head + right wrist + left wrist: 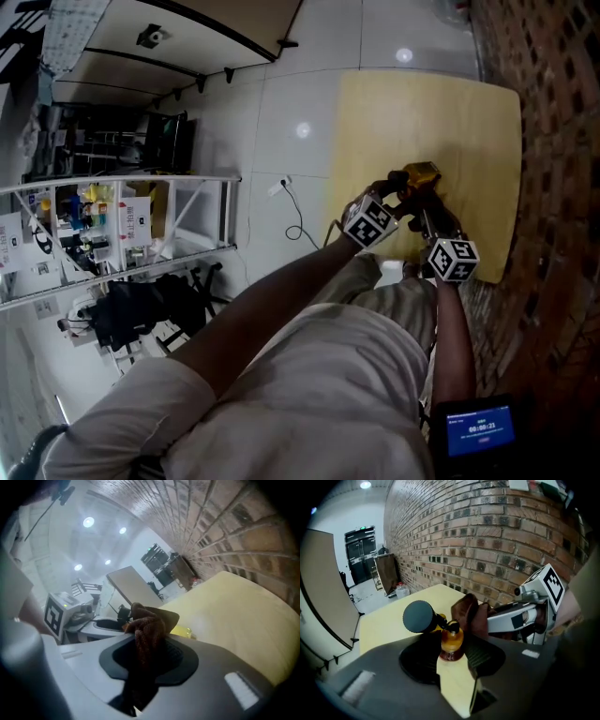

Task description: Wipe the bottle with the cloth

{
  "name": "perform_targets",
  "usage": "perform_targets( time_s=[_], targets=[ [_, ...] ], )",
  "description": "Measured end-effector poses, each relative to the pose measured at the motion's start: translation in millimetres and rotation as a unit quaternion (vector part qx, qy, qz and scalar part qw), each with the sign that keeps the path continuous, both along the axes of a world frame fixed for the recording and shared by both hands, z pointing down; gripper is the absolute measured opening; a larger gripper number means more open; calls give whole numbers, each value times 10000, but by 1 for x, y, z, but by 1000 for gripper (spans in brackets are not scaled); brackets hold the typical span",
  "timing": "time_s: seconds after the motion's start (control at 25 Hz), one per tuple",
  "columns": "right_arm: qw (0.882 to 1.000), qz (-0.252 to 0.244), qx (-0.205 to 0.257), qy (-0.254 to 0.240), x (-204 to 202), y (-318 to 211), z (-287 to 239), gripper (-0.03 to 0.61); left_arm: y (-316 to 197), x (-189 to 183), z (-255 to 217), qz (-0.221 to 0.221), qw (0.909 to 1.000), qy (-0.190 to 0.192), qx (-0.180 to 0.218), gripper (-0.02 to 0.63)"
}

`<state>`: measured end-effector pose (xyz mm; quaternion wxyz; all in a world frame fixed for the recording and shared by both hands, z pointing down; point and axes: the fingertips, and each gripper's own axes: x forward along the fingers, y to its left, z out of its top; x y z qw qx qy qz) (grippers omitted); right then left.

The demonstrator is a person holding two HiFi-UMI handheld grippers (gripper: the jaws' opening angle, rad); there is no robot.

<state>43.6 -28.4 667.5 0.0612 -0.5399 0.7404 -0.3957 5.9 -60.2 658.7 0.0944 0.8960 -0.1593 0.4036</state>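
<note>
Left gripper (453, 658) clamps amber bottle (452, 641). Right gripper (149, 661) pinches brown cloth (149, 623) at bottle's 2 o'clock, probably touching. Brick wall (464, 536) close behind, yellow table (389, 620) underneath.

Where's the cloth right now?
In the right gripper view the brown cloth is clamped in the right claw, beside the amber bottle that the left claw holds at the yellow table.
</note>
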Motion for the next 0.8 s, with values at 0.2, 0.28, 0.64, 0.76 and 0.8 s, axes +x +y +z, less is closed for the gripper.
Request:
perform_targets(
  time_s=[0.2,0.28,0.64,0.76,0.8],
  targets=[
    [9992,-155,-69,361,-13,-21,26,86,5,-2,1,108,9999,-20,-128,166],
    [9973,-23,-432,586,-8,-21,54,84,6,-2,2,119,9998,-14,-147,166],
    [9605,-1070,-2050,1547,-21,-12,118,81,5,-10,1,12,9999,95,-118,167],
    [9765,-313,-2045,595,11,-12,99,81,6,-9,3,186,9997,42,-139,167],
    [9821,9,-1873,198,25,-13,89,81,6,-9,3,294,9995,30,-148,167]
  ],
)
